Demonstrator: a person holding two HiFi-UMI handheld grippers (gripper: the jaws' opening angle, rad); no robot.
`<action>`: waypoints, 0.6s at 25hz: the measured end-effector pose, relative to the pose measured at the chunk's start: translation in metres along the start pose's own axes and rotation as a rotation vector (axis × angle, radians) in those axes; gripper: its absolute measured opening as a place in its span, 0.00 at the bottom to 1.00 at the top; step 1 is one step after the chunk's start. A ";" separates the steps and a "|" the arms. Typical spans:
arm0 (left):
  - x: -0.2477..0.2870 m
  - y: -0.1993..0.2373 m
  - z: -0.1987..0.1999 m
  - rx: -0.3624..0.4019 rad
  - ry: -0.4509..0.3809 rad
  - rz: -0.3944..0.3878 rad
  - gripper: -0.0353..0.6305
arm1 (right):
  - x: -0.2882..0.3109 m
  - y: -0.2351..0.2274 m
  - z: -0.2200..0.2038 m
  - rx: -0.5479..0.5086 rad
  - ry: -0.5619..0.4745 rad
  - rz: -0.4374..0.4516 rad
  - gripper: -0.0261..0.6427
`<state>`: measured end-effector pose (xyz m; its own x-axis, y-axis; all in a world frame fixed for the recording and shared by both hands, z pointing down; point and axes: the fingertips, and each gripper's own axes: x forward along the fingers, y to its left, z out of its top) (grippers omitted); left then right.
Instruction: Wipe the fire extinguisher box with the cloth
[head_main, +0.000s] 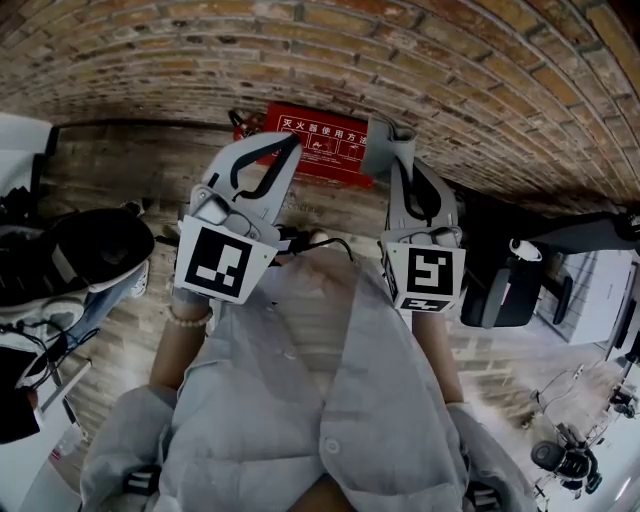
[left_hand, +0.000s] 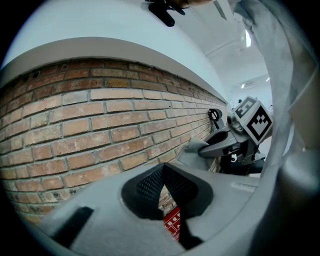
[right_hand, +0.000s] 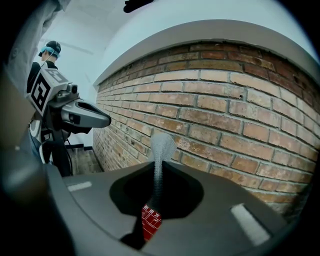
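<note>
A brick wall (head_main: 420, 60) fills the top of the head view. The red fire extinguisher box (head_main: 322, 152) sits at its foot, just ahead of both grippers. The left gripper (head_main: 288, 145) points toward the box, its fingers pressed together on nothing. The right gripper (head_main: 398, 165) has its fingers pinching a grey cloth (head_main: 386, 140), which pokes out past the tips near the box's right end.

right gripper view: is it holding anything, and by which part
The right gripper is shut on the grey cloth, pinched near one bunched end that pokes past the tips. The left gripper holds nothing.
</note>
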<state>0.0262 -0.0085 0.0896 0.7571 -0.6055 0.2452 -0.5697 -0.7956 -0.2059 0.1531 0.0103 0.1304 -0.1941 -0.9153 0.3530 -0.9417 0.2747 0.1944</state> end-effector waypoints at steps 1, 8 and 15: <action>0.000 0.000 0.000 0.000 0.000 0.000 0.05 | 0.000 0.000 0.000 -0.002 0.001 0.001 0.08; -0.002 0.004 -0.004 -0.015 -0.002 0.012 0.05 | 0.004 0.007 0.003 -0.024 -0.002 0.015 0.08; -0.002 0.006 -0.007 -0.023 0.011 0.008 0.05 | 0.006 0.011 0.005 -0.022 0.003 0.026 0.08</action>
<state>0.0190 -0.0124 0.0946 0.7489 -0.6122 0.2539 -0.5832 -0.7907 -0.1862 0.1398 0.0063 0.1307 -0.2172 -0.9071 0.3606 -0.9300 0.3045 0.2057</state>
